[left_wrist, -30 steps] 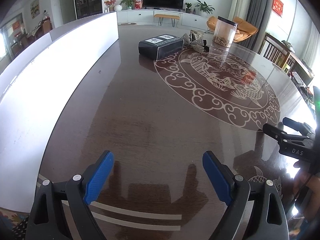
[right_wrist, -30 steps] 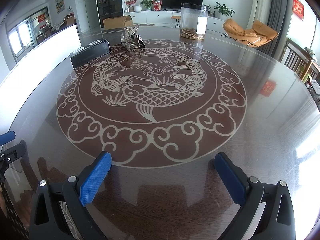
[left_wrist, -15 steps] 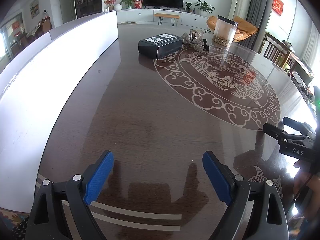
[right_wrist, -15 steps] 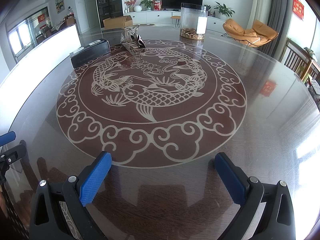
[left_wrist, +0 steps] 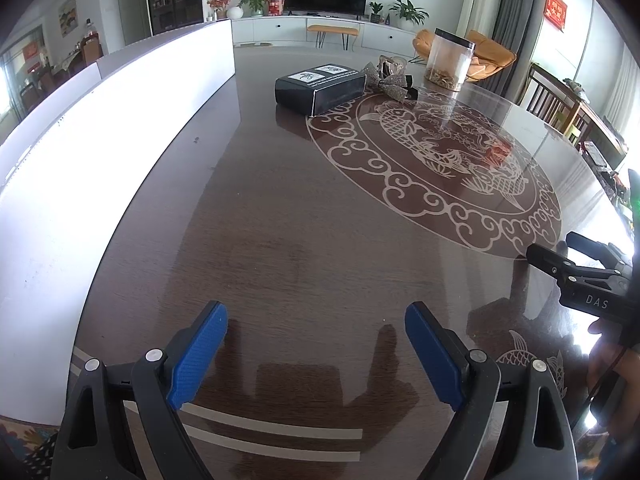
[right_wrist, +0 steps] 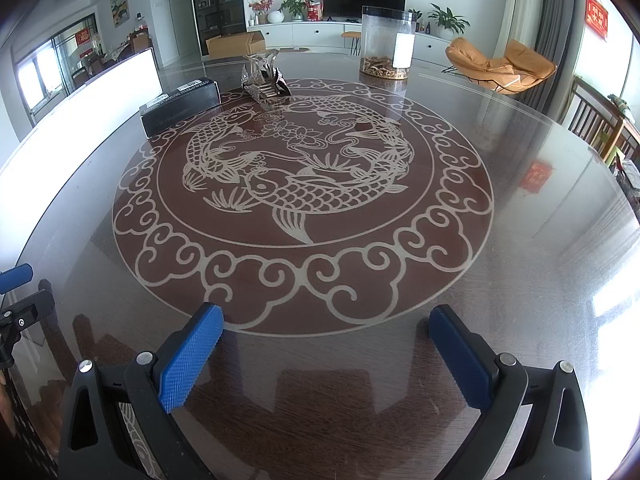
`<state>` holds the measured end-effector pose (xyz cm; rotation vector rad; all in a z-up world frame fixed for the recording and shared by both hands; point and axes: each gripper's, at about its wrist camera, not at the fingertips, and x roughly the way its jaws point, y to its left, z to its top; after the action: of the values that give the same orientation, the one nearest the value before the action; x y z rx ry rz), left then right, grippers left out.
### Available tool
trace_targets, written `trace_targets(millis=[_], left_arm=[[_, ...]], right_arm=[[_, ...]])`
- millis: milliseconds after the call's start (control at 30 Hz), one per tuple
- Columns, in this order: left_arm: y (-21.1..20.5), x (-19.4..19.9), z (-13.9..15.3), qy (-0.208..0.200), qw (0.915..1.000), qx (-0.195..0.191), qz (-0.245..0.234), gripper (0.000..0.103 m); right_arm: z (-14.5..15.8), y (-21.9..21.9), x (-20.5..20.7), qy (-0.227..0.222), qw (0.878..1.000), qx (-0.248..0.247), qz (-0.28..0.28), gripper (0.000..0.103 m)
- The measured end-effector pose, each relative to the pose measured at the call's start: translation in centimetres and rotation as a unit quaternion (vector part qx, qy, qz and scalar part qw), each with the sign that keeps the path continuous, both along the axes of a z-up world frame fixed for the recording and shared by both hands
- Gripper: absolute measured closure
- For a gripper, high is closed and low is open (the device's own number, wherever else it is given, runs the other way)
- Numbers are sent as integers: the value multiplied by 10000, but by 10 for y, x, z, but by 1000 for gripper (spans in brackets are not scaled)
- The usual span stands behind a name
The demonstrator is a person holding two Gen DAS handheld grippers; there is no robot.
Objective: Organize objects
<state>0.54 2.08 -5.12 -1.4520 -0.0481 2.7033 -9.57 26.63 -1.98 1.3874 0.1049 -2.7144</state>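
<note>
Two grippers hover wide open and empty over the near edge of the glossy dark wooden table (right_wrist: 540, 240): left gripper (left_wrist: 316, 344), right gripper (right_wrist: 326, 346). Nothing has shifted in the last second, so organizing looks not yet begun. Far across, the long black rectangular box (left_wrist: 320, 88) lies flat, its long axis running diagonally toward the glittery silver bow (left_wrist: 386, 80) and clear cylindrical jar (left_wrist: 448, 60).

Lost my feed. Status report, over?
Left gripper and right gripper open, empty. Black rectangular box, sparkly bow, clear plastic jar untouched across table. Path clear.
</note>
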Motion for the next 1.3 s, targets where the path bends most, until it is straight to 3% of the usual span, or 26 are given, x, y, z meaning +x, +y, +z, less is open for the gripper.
trace_targets(millis=[1300], left_arm=[[0, 0, 3, 9, 9999, 98, -27, 12]], right_arm=[[0, -3, 0, -1, 10000, -21, 23, 0]])
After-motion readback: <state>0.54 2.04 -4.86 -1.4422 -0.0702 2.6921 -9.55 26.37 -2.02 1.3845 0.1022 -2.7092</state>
